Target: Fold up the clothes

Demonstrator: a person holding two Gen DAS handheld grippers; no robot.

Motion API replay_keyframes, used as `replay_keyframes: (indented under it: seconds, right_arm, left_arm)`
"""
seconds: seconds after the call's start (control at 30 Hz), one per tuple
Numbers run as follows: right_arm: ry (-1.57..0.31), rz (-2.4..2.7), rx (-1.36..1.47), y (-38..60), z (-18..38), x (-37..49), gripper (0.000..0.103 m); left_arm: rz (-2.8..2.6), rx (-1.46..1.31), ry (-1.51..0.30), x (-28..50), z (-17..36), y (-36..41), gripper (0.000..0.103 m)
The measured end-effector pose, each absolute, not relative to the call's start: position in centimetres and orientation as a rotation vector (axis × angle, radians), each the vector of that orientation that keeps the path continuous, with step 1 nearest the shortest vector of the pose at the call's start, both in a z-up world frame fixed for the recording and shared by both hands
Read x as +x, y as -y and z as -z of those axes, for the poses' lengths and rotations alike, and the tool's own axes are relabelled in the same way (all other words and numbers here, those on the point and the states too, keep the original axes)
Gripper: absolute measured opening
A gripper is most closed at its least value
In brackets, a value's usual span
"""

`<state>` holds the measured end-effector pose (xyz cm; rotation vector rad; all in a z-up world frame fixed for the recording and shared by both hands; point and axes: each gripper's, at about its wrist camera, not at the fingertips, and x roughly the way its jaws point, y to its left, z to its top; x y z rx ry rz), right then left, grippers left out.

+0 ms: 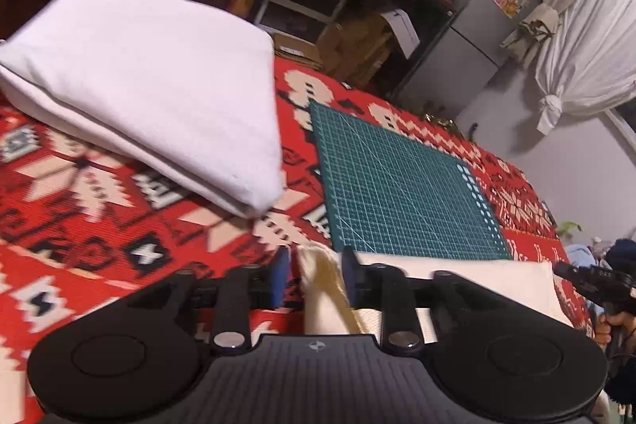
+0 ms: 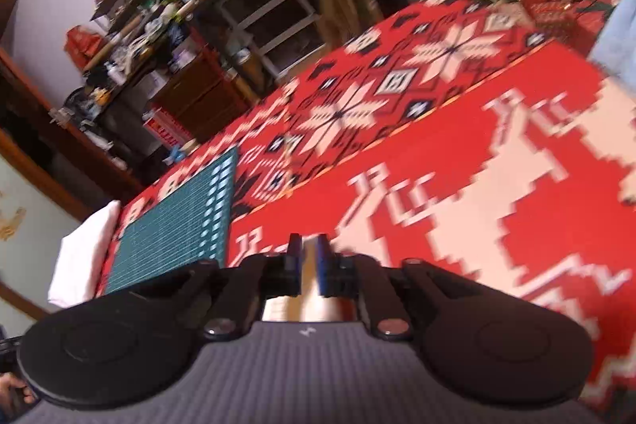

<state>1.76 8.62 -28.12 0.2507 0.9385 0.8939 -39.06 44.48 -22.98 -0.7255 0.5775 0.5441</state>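
left gripper [image 1: 316, 275] jaws loosely apart around a cream cloth [image 1: 322, 289], right gripper [image 2: 309, 261] nearly closed on a cream fold, folded white garment [image 1: 151, 82] beside green cutting mat [image 1: 397, 185]

The red patterned cloth [image 1: 99, 225] lies bare in front of the left gripper [image 1: 316, 275] up to the folded white stack [image 1: 151, 78], which blocks the far left. A strip of bare cloth runs between that stack and the green cutting mat [image 1: 397, 181], which lies flat. A cream cloth [image 1: 322, 289] fills the gap between the left gripper's fingers. Ahead of the right gripper [image 2: 309, 261], the red cloth lies open and flat toward the far edge, where cluttered shelves [image 2: 167, 26] stand behind.
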Motion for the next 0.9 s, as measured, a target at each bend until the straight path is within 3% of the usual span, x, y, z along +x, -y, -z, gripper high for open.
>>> replay_keyframes:
  seconds: [0.2,0.27,0.3,0.53,0.9]
  right_arm:
    - [-0.849,-0.996,0.102,-8.4,24.0,-1.6,0.011]
    - [-0.845,-1.053,0.033,-8.9,22.8,-3.7,0.011]
    - [-0.849,-1.083,-0.003,-9.2,22.4,-4.8,0.011]
    - [-0.864,-1.168,-0.205,-8.3,22.9,-13.2,0.011]
    - [-0.894,-1.115,-0.232,-4.4,26.5,-16.3,0.01]
  left_arm:
    - [-0.425,-0.635,-0.586,-38.1,19.9,-39.6,0.028]
    - [-0.35,-0.6,-0.614,-36.9,19.8,-36.9,0.015]
    - [-0.314,-0.593,-0.634,-36.3,20.0,-35.7,0.014]
    - [-0.227,-0.52,-0.79,-36.1,23.2,-29.0,0.014]
    - [-0.353,-0.51,-0.742,-38.7,24.3,-27.1,0.012]
